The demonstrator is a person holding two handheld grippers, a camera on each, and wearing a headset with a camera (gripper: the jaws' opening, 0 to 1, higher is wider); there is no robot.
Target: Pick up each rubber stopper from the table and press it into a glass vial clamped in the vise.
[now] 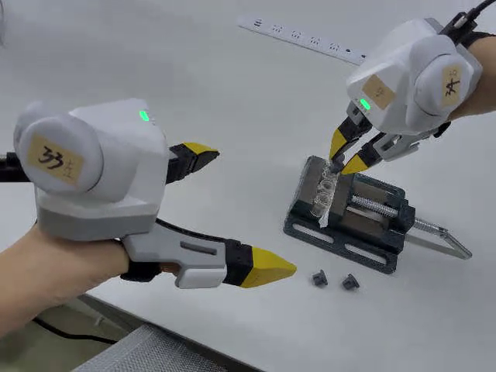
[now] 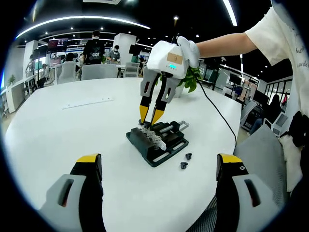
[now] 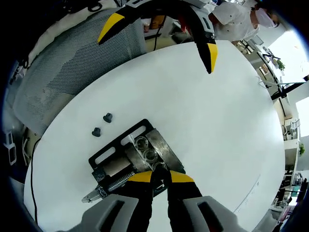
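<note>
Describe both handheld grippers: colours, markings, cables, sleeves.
Both have pale grey housings with a green light and black claws tipped yellow. The left claw carries a tan sticker handwritten 33. The right claw has tan stickers and a black cable at the back. The person wears a white short sleeve.

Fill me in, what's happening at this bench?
A person works with a tool in each hand. The right tool is down at the end vial clamped in the vise, jaws nearly closed, apparently on a stopper. The left tool hangs open off to the side. Two spare stoppers lie on the table beside the vise.
</note>
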